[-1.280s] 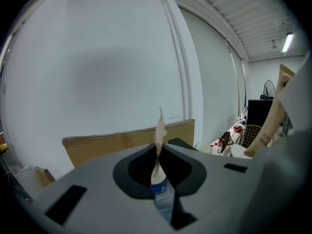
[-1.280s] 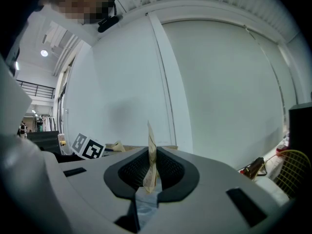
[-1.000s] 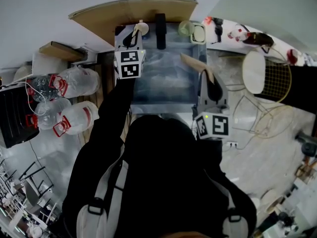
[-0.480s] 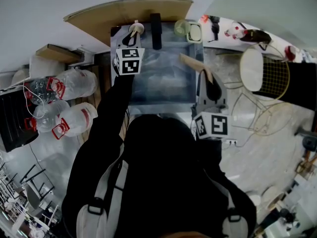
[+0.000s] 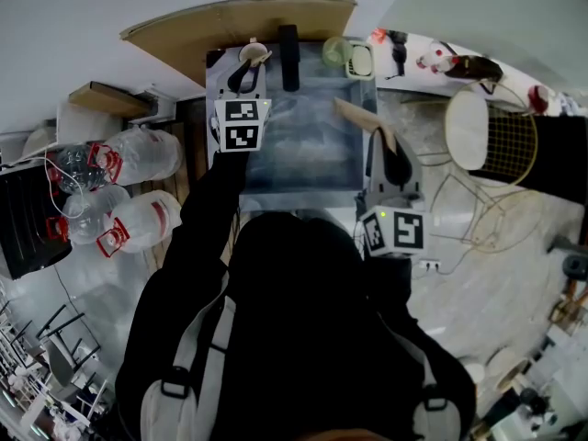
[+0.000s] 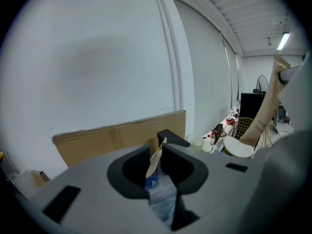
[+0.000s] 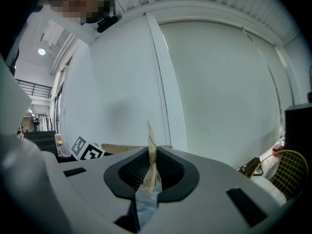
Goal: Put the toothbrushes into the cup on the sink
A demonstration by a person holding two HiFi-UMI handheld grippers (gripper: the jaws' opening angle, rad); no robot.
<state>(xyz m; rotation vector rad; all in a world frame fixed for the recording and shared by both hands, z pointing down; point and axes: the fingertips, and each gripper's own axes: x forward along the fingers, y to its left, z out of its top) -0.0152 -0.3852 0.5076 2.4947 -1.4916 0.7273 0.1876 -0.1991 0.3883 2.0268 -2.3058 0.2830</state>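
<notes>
**Two wrapped toothbrushes held over the sink**

A person (image 5: 308, 329) in black stands at the sink's (image 5: 303, 159) front rim. Just past that rim on the right, the right gripper (image 5: 383, 140) is clamped on the right toothbrush (image 5: 356, 116). This toothbrush is long and flat, in a tan paper wrap. It slants from the jaws out above the basin's right side. In the right gripper view the jaws pinch the thin wrap edge-on, and its tip stands up past them.

Further in, at the sink's back left corner, the left gripper (image 5: 248, 66) has its jaws closed on the left toothbrush (image 6: 154, 161). This wrap is tan too, with a blue band lower down. The left gripper hangs just above the cup (image 5: 261, 53), a pale beige one on the sink's back rim. Whether the toothbrush's end is inside the cup cannot be told.

The sink is a dull grey steel basin. A black tap (image 5: 290, 55) stands at the middle of its back rim. A green cup (image 5: 336, 50), pale and see-through, sits at the back right corner with a white box (image 5: 367, 61) touching it.

Behind the sink a cardboard (image 5: 241, 18) sheet leans on a white wall (image 5: 110, 16). Left of the sink lie clear bottles (image 5: 138, 152) with red handles. Right of it are a wire basket (image 5: 513, 147) and a pale marbled floor (image 5: 478, 274).
</notes>
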